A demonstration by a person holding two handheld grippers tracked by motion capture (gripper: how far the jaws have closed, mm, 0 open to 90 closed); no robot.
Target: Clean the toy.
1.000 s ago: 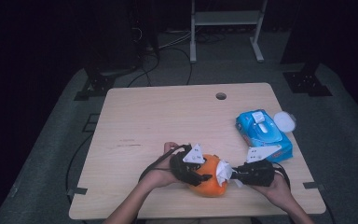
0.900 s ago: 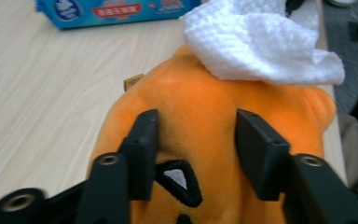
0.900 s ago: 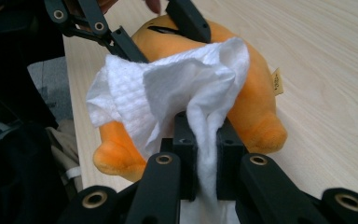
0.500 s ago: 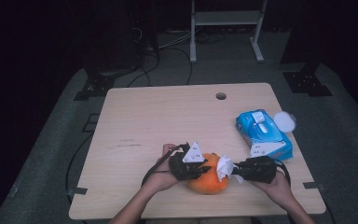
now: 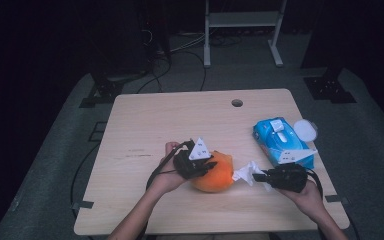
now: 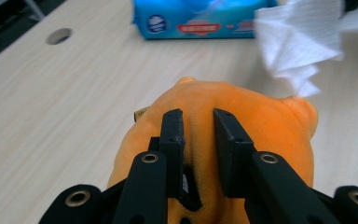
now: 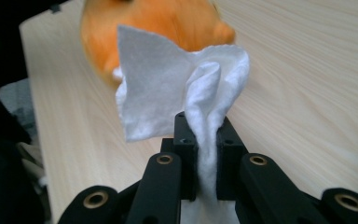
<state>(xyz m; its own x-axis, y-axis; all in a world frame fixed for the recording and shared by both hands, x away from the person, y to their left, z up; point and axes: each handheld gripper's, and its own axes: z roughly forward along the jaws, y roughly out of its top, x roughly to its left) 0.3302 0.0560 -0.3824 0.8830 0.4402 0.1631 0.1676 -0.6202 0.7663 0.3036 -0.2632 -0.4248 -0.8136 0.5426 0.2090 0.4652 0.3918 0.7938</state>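
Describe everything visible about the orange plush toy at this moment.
The orange plush toy is a rounded, soft, fuzzy lump with small stubby nubs along its far edge and a small tag at one side. It sits near the front edge of the wooden table. The left gripper has its jaws pinching a fold of the plush from above. The white wipe, clamped in the right gripper, hangs just beside the toy; whether it touches cannot be told.

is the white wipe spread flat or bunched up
Bunched up. The right gripper pinches the white wipe into a crumpled twist between its fingers, and only a loose flap fans out above.
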